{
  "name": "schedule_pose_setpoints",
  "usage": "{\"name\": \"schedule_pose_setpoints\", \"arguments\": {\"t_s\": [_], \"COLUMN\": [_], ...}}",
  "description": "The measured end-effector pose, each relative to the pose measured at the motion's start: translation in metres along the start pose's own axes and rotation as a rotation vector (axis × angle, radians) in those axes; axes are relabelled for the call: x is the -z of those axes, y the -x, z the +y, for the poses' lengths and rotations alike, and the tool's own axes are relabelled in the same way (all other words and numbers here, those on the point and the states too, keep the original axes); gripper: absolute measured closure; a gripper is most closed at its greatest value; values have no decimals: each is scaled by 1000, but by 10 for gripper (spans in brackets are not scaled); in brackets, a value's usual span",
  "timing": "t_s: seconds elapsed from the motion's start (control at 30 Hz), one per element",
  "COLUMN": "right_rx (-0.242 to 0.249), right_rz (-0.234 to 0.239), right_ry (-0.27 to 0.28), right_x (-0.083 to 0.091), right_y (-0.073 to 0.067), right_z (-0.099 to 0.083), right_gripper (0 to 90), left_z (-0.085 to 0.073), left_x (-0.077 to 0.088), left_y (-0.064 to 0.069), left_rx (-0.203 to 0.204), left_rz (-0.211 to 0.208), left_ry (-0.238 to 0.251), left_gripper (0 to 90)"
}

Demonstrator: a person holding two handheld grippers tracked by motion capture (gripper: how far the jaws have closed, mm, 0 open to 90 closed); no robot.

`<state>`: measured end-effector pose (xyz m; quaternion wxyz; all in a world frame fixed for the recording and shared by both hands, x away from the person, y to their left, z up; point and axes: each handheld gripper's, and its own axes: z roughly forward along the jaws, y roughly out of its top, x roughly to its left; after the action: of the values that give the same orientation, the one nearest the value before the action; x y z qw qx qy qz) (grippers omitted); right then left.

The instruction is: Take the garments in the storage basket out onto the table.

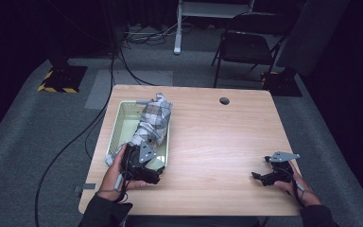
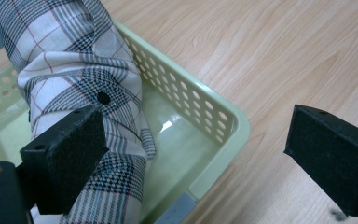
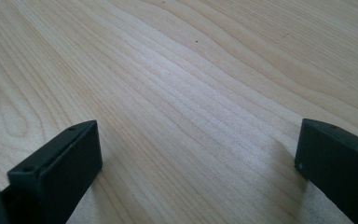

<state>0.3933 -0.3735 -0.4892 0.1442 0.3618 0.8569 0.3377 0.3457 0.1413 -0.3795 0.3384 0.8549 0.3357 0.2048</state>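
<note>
My left tongs (image 2: pixel 196 154) stand wide open at the near end of the pale green basket (image 2: pixel 223 116), gripping nothing. One jaw sits over the plaid cloth (image 2: pixel 74 70) that is bundled inside the basket, and the other hangs out past the basket's rim, above bare wood. The cloth runs away from these tongs along the basket's length, and its far end humps up over the far rim (seen from above, the cloth (image 1: pixel 152 123) fills most of the basket (image 1: pixel 118 124)). Whether the nearer jaw actually touches the fabric I cannot tell.

My right tongs (image 3: pixel 198 172) are also spread wide and empty, both jaws low over the wooden table (image 3: pixel 177 70), with nothing but grain between them. From above, the right tongs (image 1: pixel 263 176) lie well apart from the left tongs (image 1: pixel 144 163), across a broad stretch of table (image 1: pixel 217 142), and my hands (image 1: pixel 116 175) come in from the near edge.
</note>
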Motion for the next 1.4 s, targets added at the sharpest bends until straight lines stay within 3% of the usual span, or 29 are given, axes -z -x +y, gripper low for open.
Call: {"name": "schedule_pose_setpoints", "arguments": {"t_s": [0.33, 0.73, 0.97, 1.07, 1.4], "right_rx": [0, 0, 0, 0, 0], "right_rz": [0, 0, 0, 0, 0], "right_ry": [0, 0, 0, 0, 0], "right_x": [0, 0, 0, 0, 0], "right_y": [0, 0, 0, 0, 0], "right_z": [0, 0, 0, 0, 0], "right_gripper": [5, 5, 5, 5, 5], "left_z": [10, 18, 22, 22, 22], "left_x": [-6, -20, -29, -34, -53], "left_y": [-5, -21, -35, -40, -52], "left_rx": [2, 2, 19, 42, 56], "left_rz": [21, 56, 70, 59, 81], "left_ry": [-11, -66, -93, -98, -156], "left_gripper": [42, 38, 41, 44, 34]}}
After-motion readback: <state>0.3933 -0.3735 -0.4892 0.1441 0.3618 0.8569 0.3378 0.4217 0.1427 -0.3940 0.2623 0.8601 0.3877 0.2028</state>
